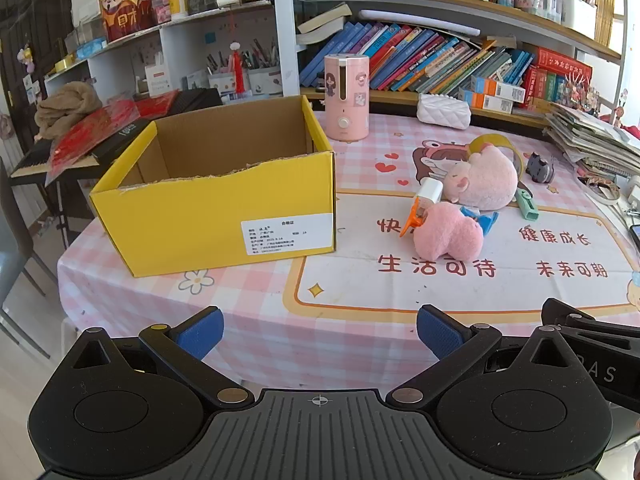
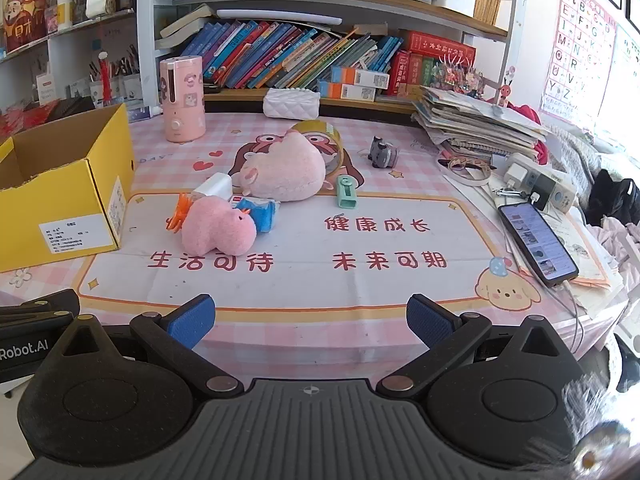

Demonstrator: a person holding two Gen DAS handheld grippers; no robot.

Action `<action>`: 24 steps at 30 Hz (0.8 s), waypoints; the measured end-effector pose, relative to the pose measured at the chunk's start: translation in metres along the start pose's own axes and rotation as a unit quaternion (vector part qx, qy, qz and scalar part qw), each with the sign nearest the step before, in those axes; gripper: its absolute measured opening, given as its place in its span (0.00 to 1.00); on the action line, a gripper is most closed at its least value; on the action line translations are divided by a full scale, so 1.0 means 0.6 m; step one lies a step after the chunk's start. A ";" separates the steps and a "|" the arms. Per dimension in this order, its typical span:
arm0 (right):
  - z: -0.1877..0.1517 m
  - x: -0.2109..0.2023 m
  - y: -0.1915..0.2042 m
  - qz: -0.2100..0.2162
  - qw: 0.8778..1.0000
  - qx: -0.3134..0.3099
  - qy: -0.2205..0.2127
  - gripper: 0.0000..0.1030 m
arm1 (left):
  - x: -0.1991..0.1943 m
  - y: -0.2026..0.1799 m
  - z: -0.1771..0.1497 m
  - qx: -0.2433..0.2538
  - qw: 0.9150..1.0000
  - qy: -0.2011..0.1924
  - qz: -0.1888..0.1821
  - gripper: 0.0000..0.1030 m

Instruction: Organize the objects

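Nearest, the left gripper (image 1: 319, 330) and right gripper (image 2: 311, 318) hover above the worktop's (image 2: 280, 320) front edge, jaws spread wide and empty. Beyond lies a cluster: a small pink plush (image 2: 218, 230) touching an orange clip (image 2: 178, 216), then a larger pink plush (image 2: 286, 174). The open yellow cardboard box (image 1: 216, 208) stands empty to the left. Best approach: take the nearer plush first, pinching its middle.
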State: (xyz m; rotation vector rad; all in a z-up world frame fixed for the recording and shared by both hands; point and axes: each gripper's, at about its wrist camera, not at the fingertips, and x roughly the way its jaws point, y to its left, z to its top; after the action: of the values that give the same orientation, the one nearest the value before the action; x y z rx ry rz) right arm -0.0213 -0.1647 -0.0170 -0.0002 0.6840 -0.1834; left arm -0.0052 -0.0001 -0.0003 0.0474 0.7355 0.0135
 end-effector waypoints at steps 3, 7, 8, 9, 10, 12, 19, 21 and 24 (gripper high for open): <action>0.000 0.000 -0.001 -0.001 1.000 0.000 0.000 1.00 | 0.000 0.000 -0.001 0.000 1.000 0.001 -0.001 1.00; 0.000 0.000 -0.001 0.001 1.000 0.000 0.000 0.99 | 0.003 0.001 0.000 0.000 1.000 0.004 -0.004 1.00; 0.000 -0.001 -0.001 0.002 1.000 0.000 0.000 0.98 | 0.004 0.000 0.001 0.000 1.000 0.004 -0.004 1.00; 0.000 -0.001 0.000 0.001 1.000 0.000 0.000 0.98 | 0.004 0.000 0.001 0.000 1.000 0.003 -0.004 1.00; 0.000 -0.002 0.000 0.001 1.000 -0.001 -0.001 0.98 | 0.003 0.000 0.002 0.001 1.000 0.002 -0.004 1.00; 0.001 -0.002 0.000 0.000 1.000 0.000 -0.002 0.98 | 0.003 -0.001 0.002 0.003 1.000 0.000 -0.003 1.00; 0.003 0.000 0.000 -0.001 1.000 0.000 -0.002 0.98 | 0.004 0.000 0.006 0.003 1.000 -0.003 -0.009 1.00; 0.003 0.001 0.000 -0.002 1.000 0.000 -0.002 0.98 | 0.005 0.001 0.007 0.001 1.000 -0.003 -0.012 1.00; 0.004 0.001 0.000 -0.002 1.000 -0.001 -0.002 0.98 | 0.005 0.001 0.008 0.000 1.000 -0.004 -0.013 1.00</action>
State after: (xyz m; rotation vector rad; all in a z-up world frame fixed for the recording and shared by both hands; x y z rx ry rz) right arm -0.0194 -0.1651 -0.0155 -0.0031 0.6799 -0.1872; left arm 0.0002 0.0007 0.0010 0.0382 0.7288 -0.0114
